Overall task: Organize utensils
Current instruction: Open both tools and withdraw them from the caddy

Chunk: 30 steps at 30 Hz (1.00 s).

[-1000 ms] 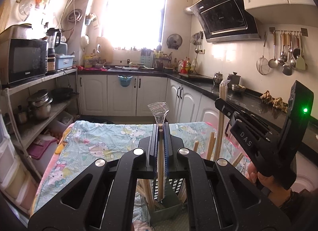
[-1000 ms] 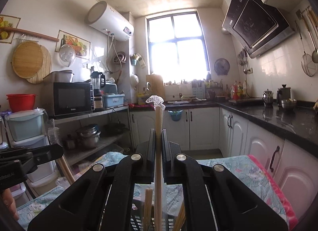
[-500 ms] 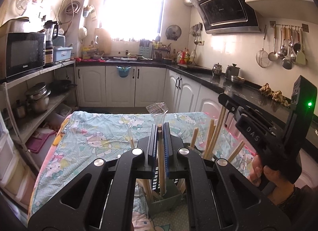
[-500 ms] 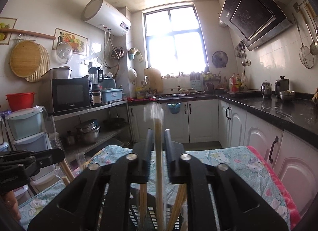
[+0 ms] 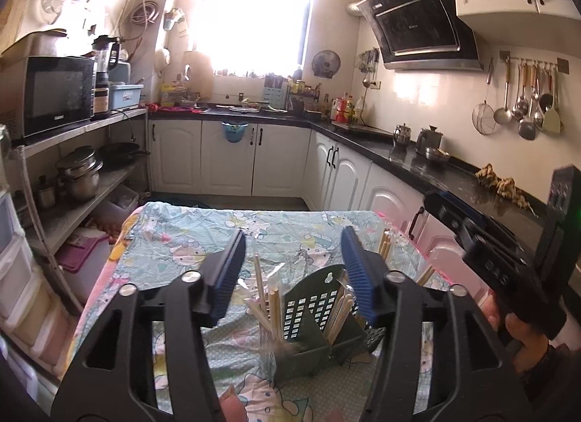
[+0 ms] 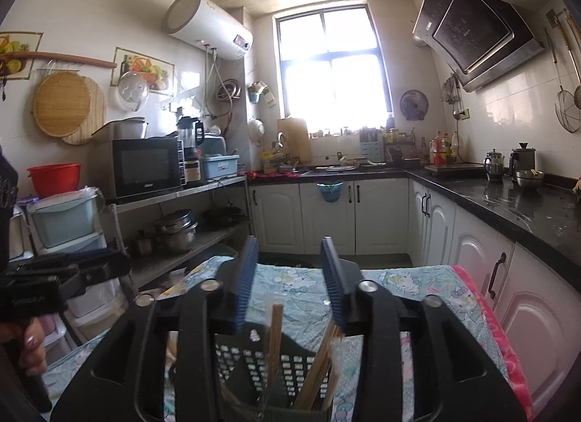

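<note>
Kitchen, table under a pale blue cartoon-print cloth (image 5: 189, 236) | my left gripper (image 5: 292, 258) opening, nothing between its blue pads | my right gripper (image 6: 288, 267) opening too, empty | dark green slotted plastic utensil caddy (image 5: 314, 307) lower centre, just below both | wooden chopsticks (image 6: 274, 335) upright in its compartments

The left tool's (image 5: 292, 269) own arms cover the green utensil holder's (image 5: 315, 304) base and right compartment at 5 o'clock. In the right wrist view, the right tool (image 6: 288, 276) hides the holder's (image 6: 254, 360) lower walls, and the bottom edge cuts off the chopsticks (image 6: 274, 342). The hand (image 5: 523, 335) at 4 o'clock is cropped by the lens rim. The other hand (image 6: 31, 345) at 8 o'clock shows fingers only. Wrapped bundles (image 5: 268, 313) blur together, so their count cannot be told.
</note>
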Each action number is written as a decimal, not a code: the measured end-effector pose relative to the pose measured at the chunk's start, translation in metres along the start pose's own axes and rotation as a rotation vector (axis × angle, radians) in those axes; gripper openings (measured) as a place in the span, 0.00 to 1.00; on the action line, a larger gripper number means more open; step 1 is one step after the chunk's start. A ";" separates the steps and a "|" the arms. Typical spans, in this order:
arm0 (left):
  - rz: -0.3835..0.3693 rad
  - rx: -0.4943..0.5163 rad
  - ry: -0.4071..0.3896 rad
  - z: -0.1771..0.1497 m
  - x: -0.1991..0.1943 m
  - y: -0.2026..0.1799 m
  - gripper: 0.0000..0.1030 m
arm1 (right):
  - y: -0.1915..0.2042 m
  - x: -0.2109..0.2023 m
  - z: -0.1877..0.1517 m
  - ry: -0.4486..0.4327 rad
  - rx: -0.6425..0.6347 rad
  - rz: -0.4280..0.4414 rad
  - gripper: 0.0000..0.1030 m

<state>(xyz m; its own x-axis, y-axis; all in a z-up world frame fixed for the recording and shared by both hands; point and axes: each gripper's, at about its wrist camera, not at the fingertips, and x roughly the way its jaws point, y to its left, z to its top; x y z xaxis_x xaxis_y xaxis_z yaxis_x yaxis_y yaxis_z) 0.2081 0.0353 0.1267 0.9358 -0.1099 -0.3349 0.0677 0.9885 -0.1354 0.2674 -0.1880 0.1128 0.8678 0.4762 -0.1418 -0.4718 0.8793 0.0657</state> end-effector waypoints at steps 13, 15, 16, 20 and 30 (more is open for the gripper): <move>0.029 -0.066 -0.005 -0.003 -0.054 0.009 0.90 | 0.025 -0.074 0.011 -0.006 -0.015 0.039 0.77; 0.033 -0.081 0.010 -0.010 -0.061 0.012 0.90 | 0.028 -0.085 0.007 0.006 -0.006 0.036 0.81; 0.030 -0.085 0.018 -0.013 -0.064 0.013 0.90 | 0.030 -0.091 0.004 0.011 -0.003 0.028 0.83; 0.034 -0.098 0.061 -0.031 -0.072 0.016 0.90 | 0.038 -0.105 -0.009 0.047 0.009 0.007 0.88; 0.061 -0.071 0.127 -0.080 -0.095 0.012 0.90 | 0.066 -0.123 -0.056 0.225 -0.013 -0.055 0.93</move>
<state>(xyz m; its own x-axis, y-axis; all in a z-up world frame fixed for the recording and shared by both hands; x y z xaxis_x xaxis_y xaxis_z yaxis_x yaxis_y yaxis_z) 0.0921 0.0491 0.0821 0.8860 -0.0662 -0.4590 -0.0172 0.9844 -0.1752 0.1212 -0.1894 0.0787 0.8364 0.4122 -0.3613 -0.4282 0.9028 0.0388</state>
